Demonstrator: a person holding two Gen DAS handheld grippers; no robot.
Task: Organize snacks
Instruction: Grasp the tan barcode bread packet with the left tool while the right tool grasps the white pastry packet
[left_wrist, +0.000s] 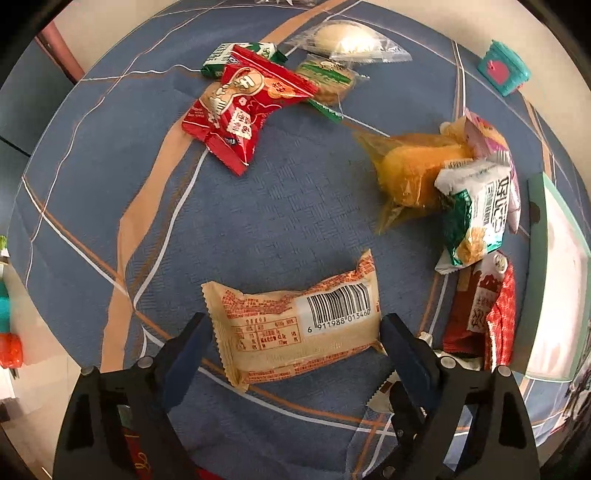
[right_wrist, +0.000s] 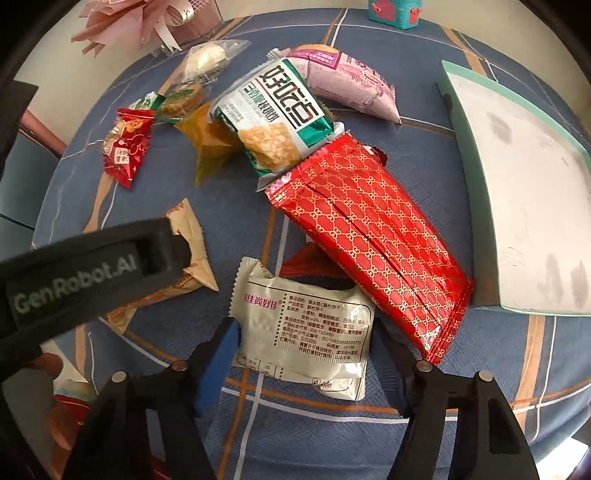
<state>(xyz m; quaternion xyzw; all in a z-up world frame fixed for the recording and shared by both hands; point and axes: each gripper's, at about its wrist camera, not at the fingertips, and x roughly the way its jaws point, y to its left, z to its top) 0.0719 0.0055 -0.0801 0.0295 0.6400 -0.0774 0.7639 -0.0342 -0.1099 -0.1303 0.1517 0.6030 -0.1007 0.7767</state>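
Observation:
My left gripper (left_wrist: 293, 325) points down at the table, jaws open, straddling a beige snack packet with a barcode (left_wrist: 295, 321); its fingertips (left_wrist: 201, 325) stand right at the packet's two crimped ends, and the packet lies flat. My right gripper (right_wrist: 306, 339) is open around a white printed packet (right_wrist: 303, 328), its blue pad (right_wrist: 227, 339) against the packet's left edge. A long red gold-patterned packet (right_wrist: 373, 236) lies just beyond it. The left gripper's black body (right_wrist: 85, 273) reaches in from the left over the beige packet (right_wrist: 192, 240).
On the round blue tablecloth (left_wrist: 280, 206) lie a red packet (left_wrist: 243, 110), an orange cake packet (left_wrist: 413, 170), a green-white cracker packet (right_wrist: 273, 118), a pink packet (right_wrist: 351, 85) and a clear-wrapped bun (left_wrist: 347, 40). A teal-rimmed white box (right_wrist: 535, 184) lies at the right.

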